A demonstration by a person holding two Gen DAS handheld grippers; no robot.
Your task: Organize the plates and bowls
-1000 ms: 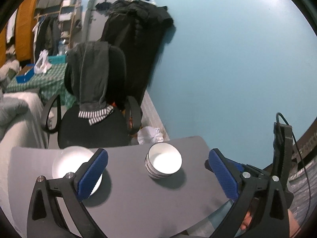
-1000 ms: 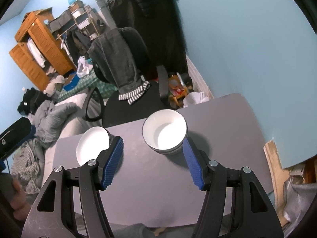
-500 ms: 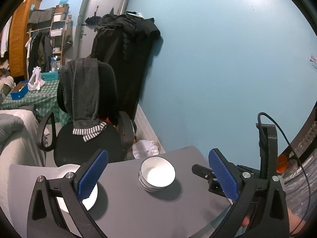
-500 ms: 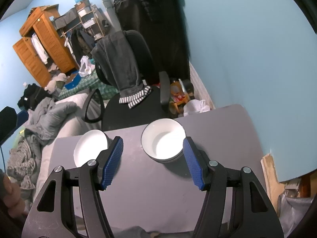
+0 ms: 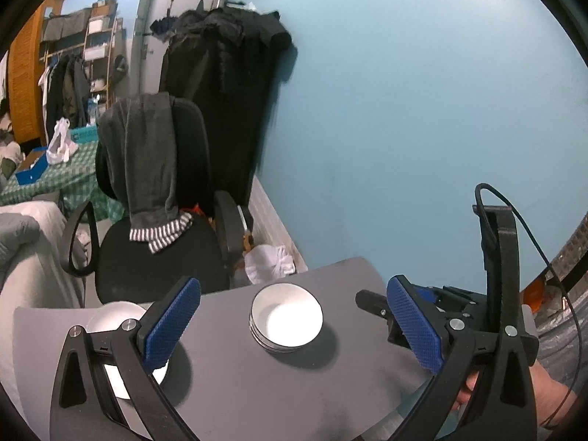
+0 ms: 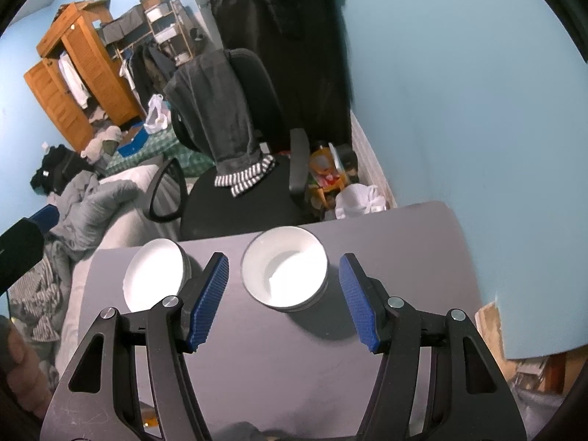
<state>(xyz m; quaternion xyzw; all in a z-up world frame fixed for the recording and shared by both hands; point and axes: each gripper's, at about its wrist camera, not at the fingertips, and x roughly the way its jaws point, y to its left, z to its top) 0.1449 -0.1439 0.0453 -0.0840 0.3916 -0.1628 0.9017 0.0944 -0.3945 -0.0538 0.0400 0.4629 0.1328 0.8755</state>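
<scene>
A stack of white bowls (image 5: 286,321) (image 6: 284,273) stands on the grey table (image 5: 257,386) (image 6: 404,257) near its far edge. A white plate stack (image 5: 117,338) (image 6: 154,279) lies to its left, partly hidden behind a blue finger pad in each view. My left gripper (image 5: 290,327) is open and empty, held above the table on the near side of the bowls. My right gripper (image 6: 283,301) is open and empty, its jaws standing either side of the bowl stack, above and short of it. It also shows at the right of the left wrist view (image 5: 371,303).
A black office chair (image 5: 154,220) (image 6: 235,154) draped with a grey garment stands just beyond the table's far edge. A blue wall (image 5: 404,128) runs along the right. A white bag (image 6: 360,198) and clutter lie on the floor by the wall. A bed (image 6: 81,205) is at left.
Both grippers have drawn back a little from the bowls and stayed open. The left wrist view rose and then dipped again. The bowls and plates have not moved.
</scene>
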